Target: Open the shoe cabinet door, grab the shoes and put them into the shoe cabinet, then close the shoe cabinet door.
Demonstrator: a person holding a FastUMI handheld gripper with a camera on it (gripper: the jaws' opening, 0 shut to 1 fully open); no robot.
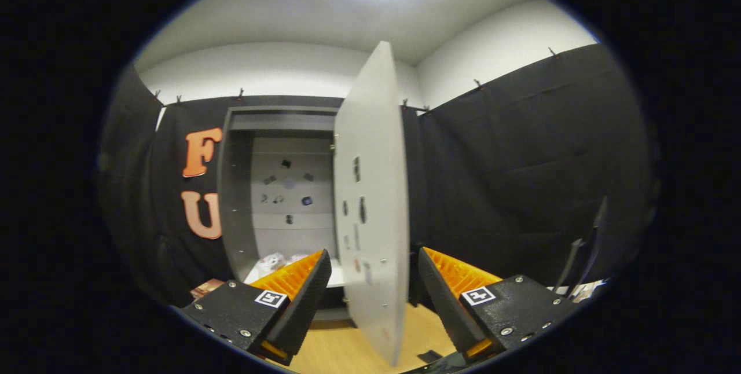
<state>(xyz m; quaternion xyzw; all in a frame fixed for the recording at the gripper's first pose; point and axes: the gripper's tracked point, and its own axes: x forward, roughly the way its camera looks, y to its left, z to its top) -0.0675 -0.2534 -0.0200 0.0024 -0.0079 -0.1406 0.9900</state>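
A grey shoe cabinet (237, 189) stands ahead against the black cloth wall. Its door (370, 189) is swung out toward me, seen nearly edge-on, hinged on the cabinet's right side. My gripper (375, 293) is open, and the lower part of the door stands between its two fingers, with a gap on each side. Inside the cabinet, on the bottom shelf just beyond the left finger, lies something white with red marks (273, 261); I cannot tell whether it is a shoe. The cabinet's back panel (289, 189) carries several small dark marks.
Pale wooden floor (341, 351) lies below the fingers. Black cloth walls (521, 177) close in left and right of the cabinet. A thin dark stand (582, 252) leans at the far right by some papers. A small patterned item (205, 288) lies left of the cabinet.
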